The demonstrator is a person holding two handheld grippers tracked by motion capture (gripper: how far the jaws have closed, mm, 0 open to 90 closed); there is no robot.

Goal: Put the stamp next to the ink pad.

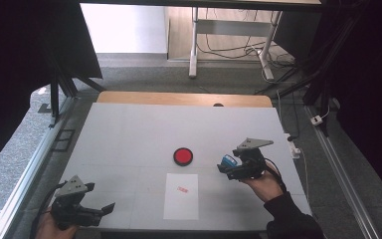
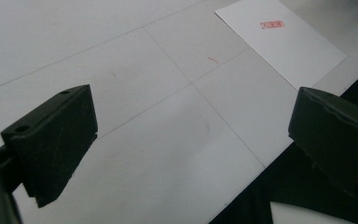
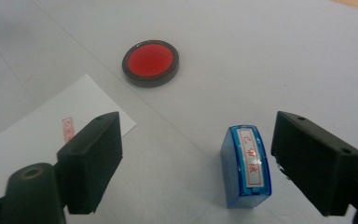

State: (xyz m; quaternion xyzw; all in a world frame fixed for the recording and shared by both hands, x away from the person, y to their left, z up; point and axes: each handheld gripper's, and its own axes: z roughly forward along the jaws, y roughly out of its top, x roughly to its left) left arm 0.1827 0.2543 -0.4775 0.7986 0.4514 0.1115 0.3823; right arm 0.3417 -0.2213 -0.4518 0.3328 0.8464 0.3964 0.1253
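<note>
The right gripper (image 3: pixel 196 163), jaws wide, flanked a blue stamp (image 3: pixel 246 164) bearing unreadable red characters; left gripper (image 2: pixel 191 144) jaws wide.

Both grippers (image 1: pixel 226 169) (image 1: pixel 110 206) seemingly open-jawed

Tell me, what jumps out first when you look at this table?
The round red ink pad in the middle of the white table catches the eye first. Right of it, a blue stamp stands between the open right tongs, touching neither side. Nearer the person lies a sheet of paper with a small red print.
</note>
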